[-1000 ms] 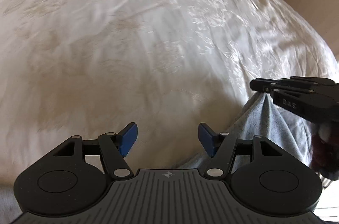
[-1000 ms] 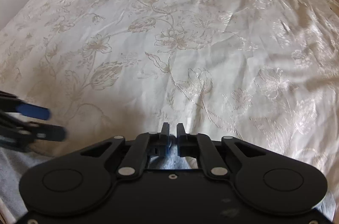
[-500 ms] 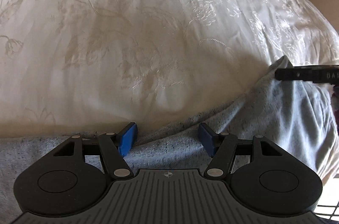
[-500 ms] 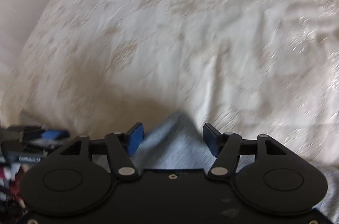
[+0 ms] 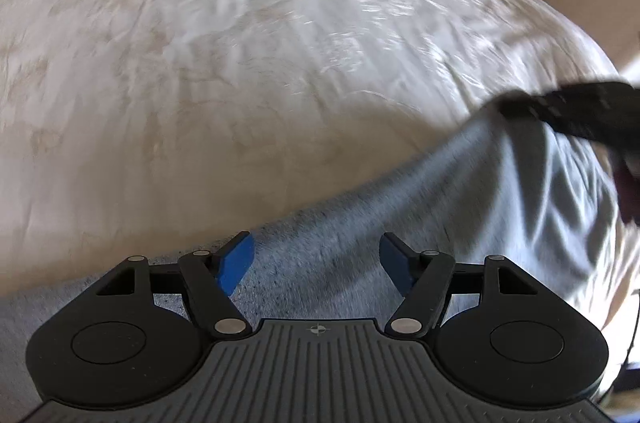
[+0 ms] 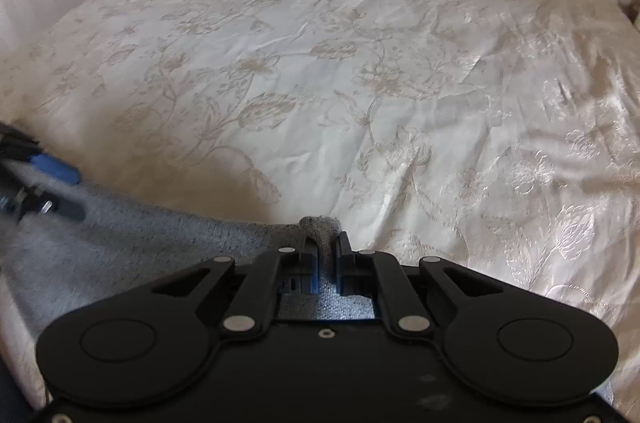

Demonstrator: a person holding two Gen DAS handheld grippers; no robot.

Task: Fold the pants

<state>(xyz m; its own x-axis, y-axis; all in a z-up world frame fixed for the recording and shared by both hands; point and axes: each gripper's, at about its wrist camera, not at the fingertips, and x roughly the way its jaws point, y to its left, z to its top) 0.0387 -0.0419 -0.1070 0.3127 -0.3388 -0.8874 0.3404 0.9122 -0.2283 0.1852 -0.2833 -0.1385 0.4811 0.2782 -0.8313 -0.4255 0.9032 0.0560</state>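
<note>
left wrist view: the left claw (image 5: 316, 263) hangs with its blue pads (image 5: 236, 261) spread, its jaws having just opened wider, over the grey pants (image 5: 460, 207), touching nothing. the pants lie along the near edge of the bed (image 5: 240, 63). at far right, the right claw (image 5: 516, 107) lifts a corner.

right wrist view: the right claw (image 6: 327, 255), jaws just closed, pinches a fold of pants (image 6: 120, 235).
</note>
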